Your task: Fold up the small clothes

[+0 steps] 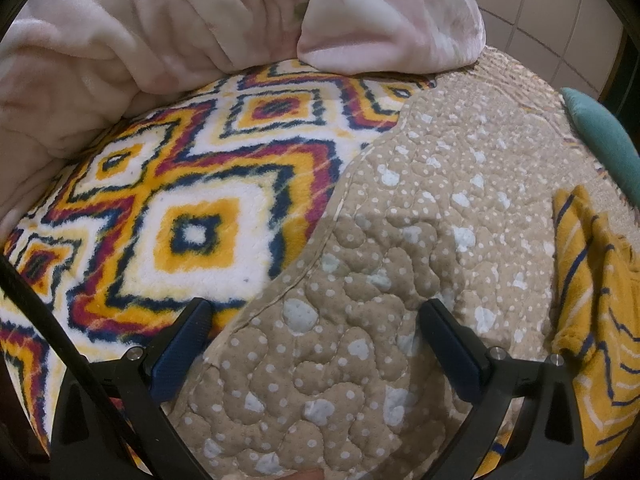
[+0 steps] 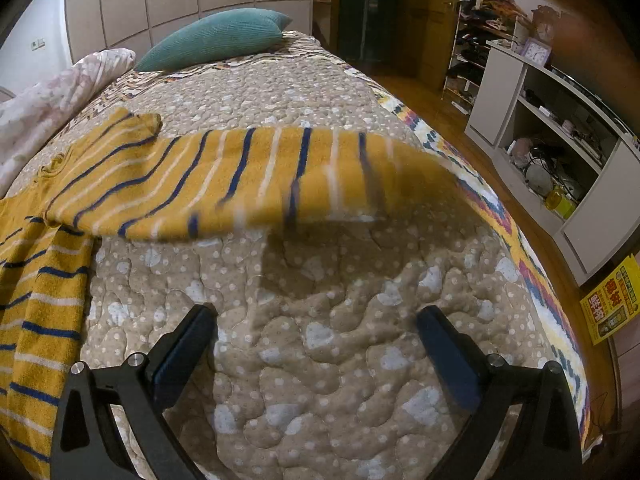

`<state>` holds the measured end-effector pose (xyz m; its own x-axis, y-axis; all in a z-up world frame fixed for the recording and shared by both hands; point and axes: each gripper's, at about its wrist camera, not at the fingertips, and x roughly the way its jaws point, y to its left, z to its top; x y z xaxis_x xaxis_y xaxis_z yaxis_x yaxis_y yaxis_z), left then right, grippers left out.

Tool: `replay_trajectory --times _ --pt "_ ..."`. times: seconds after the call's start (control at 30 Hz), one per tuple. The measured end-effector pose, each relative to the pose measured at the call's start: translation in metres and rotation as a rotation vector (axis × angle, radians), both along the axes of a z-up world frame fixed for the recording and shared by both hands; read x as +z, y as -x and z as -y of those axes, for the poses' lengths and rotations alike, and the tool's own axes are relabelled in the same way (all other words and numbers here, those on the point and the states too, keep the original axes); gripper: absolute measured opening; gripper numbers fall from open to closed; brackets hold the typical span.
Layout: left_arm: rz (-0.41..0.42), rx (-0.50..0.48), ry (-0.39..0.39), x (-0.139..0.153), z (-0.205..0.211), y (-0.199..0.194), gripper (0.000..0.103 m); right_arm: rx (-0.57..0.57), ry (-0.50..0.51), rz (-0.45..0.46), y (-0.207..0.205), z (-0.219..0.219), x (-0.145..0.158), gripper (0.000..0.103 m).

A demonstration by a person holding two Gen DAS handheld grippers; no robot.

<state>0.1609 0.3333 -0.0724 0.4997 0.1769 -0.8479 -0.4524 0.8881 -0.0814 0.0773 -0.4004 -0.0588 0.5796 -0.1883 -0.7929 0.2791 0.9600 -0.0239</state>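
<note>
A small mustard garment with blue and white stripes [image 2: 192, 184] lies on the beige dotted quilt [image 2: 320, 360]. One part stretches across the quilt ahead of my right gripper [image 2: 318, 320], blurred at its right end; another part runs down the left edge. My right gripper is open and empty, just above the quilt, short of the garment. In the left wrist view the same garment [image 1: 592, 300] lies at the far right. My left gripper [image 1: 314, 316] is open and empty over the quilt [image 1: 400, 240], left of the garment.
A bright patterned fleece blanket [image 1: 180, 208] lies under the quilt at left. A pink blanket [image 1: 160, 20] is bunched behind. A teal pillow [image 2: 216, 38] sits at the head of the bed. White shelves [image 2: 540, 140] and wooden floor lie to the right.
</note>
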Motion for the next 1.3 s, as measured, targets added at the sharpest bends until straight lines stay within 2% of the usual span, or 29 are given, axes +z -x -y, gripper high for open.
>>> replay_trajectory --times 0.1,0.2,0.27,0.4,0.5,0.63,0.73,0.83,0.9,1.0,1.07,1.17,1.3 --pt "0.04 0.006 0.018 0.012 -0.008 0.01 0.103 0.0 0.0 0.0 0.0 0.0 0.0 0.103" --pt "0.107 0.05 -0.09 0.043 -0.009 0.034 0.103 0.0 0.0 0.0 0.0 0.0 0.0 0.103" --pt "0.178 0.045 -0.16 0.072 0.002 0.055 0.103 0.0 0.0 0.0 0.0 0.0 0.0 0.103" --pt "0.275 -0.087 -0.23 0.119 0.052 0.085 0.103 0.0 0.005 -0.001 0.0 0.0 0.0 0.103" --pt "0.305 -0.185 -0.185 0.131 0.094 0.099 0.103 -0.001 -0.009 -0.003 0.0 0.001 0.0 0.103" --pt "0.275 -0.291 -0.069 0.117 0.157 0.105 0.103 0.008 -0.034 -0.083 -0.007 0.004 0.004 0.103" --pt "0.228 -0.347 -0.033 0.1 0.196 0.104 0.103 -0.001 -0.053 -0.133 -0.006 0.005 0.013 0.103" --pt "0.187 -0.407 -0.058 0.081 0.24 0.106 0.103 -0.038 -0.06 -0.076 0.017 -0.011 0.033 0.09" --pt "0.162 -0.447 -0.086 0.066 0.26 0.106 0.103 0.006 -0.042 0.018 0.041 -0.039 0.057 0.09" --pt "0.103 -0.495 -0.135 0.041 0.281 0.096 0.103 0.1 -0.05 0.104 0.065 -0.078 0.079 0.09" --pt "0.06 -0.509 -0.158 0.024 0.286 0.092 0.103 0.154 -0.073 0.118 0.073 -0.1 0.084 0.09" --pt "0.082 -0.508 -0.199 0.017 0.29 0.095 0.103 0.209 -0.057 0.127 0.074 -0.128 0.082 0.09" --pt "0.068 -0.494 -0.172 0.012 0.285 0.091 0.103 0.225 0.008 0.098 0.063 -0.151 0.058 0.09"
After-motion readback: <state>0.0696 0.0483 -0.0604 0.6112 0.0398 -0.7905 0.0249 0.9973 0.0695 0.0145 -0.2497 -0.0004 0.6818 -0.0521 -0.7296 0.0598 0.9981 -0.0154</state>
